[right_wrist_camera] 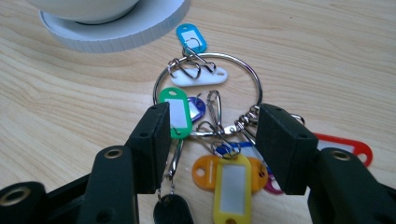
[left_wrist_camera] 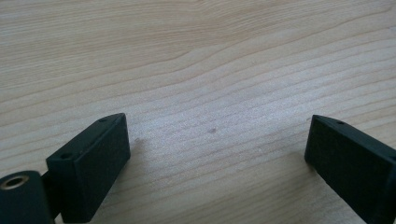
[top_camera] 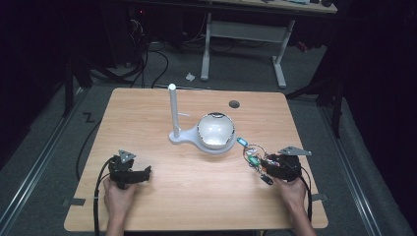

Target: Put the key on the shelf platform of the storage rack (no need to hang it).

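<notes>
1. Nearest my right gripper view, the right gripper [right_wrist_camera: 212, 140] has its two black jaws standing wide, one at 8 o'clock and one at 4 o'clock in that picture
2. Between those jaws lies the key ring bunch [right_wrist_camera: 210, 109], a large metal ring with clips and coloured plastic tags spread on the wood; I see no pad pressing on any part of it, so I read the jaws as open around it and not gripping
3. On the bunch, a green tag [right_wrist_camera: 176, 112] sits just beside the left-hand jaw, a yellow tag [right_wrist_camera: 232, 184] lies low between the jaws at 6 o'clock, a white tag [right_wrist_camera: 201, 77] and a teal tag [right_wrist_camera: 191, 37] lie at 12 o'clock, and a red tag [right_wrist_camera: 345, 144] pokes out at 3 o'clock behind the other jaw
4. From the high view, I find the bunch [top_camera: 253, 155] at about 4 o'clock from the table's [top_camera: 147, 113] middle, with the right gripper [top_camera: 268, 169] just behind it, held in the person's right hand [top_camera: 290, 189]
5. At 11 o'clock from the bunch stands a white stand [top_camera: 196, 137] with an upright post [top_camera: 173, 110] and a pale bowl [top_camera: 215, 130] resting on its round base; the teal tag lies near that base, apart from it
6. My left gripper [top_camera: 142, 173] rests at 8 o'clock on the table in the left hand [top_camera: 118, 194]
7. Its own view shows the left gripper [left_wrist_camera: 217, 140] with jaws wide apart over bare wood, holding nothing
</notes>
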`<state>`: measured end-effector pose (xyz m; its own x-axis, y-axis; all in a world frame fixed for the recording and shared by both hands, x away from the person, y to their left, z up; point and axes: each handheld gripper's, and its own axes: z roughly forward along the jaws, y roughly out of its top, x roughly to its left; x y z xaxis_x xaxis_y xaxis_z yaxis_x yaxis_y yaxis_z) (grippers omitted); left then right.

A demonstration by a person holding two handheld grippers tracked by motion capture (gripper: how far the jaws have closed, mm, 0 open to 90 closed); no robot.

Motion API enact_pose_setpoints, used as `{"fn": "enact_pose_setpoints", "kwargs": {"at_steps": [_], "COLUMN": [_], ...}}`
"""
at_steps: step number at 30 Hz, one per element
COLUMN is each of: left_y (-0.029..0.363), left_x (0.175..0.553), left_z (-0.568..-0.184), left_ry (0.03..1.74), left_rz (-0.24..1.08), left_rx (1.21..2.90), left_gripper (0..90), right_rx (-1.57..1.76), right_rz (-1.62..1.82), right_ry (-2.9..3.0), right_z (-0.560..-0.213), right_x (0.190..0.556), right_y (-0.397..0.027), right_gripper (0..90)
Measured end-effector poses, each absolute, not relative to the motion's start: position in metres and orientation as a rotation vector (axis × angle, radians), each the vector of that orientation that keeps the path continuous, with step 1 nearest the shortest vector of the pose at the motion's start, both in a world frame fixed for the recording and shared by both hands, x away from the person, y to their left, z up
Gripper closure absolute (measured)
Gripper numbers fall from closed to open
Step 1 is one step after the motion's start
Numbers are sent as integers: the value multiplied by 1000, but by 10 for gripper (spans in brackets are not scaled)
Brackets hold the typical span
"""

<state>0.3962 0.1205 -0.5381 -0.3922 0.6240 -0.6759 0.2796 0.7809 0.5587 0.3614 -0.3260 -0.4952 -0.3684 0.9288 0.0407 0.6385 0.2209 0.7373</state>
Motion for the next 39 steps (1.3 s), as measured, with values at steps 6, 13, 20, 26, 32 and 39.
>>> {"fn": "enact_pose_setpoints", "kwargs": {"at_steps": [6, 13, 20, 26, 32, 39], "left_y": [120, 121, 121, 121, 120, 120], "left_x": [396, 396, 396, 396, 396, 396], "left_z": [-538, -538, -538, -538, -538, -538], "left_ry": [1991, 1990, 1990, 1990, 1991, 1990], "left_rz": [441, 442, 442, 442, 442, 442], "left_rx": [676, 678, 678, 678, 677, 677], "left_gripper": [69, 69, 69, 70, 70, 70], "right_rx": [1460, 1452, 1460, 1483, 1507, 1507], "right_rz": [954, 941, 918, 894, 862, 834], "right_ry": [2120, 2151, 2177, 2186, 2189, 2187], "right_z": [-498, -499, -504, -511, -517, -518], "right_x": [373, 384, 391, 398, 403, 405], "right_y": [-320, -314, -308, -305, -304, -305], "right_gripper": [442, 427, 407, 402, 408, 489]}}
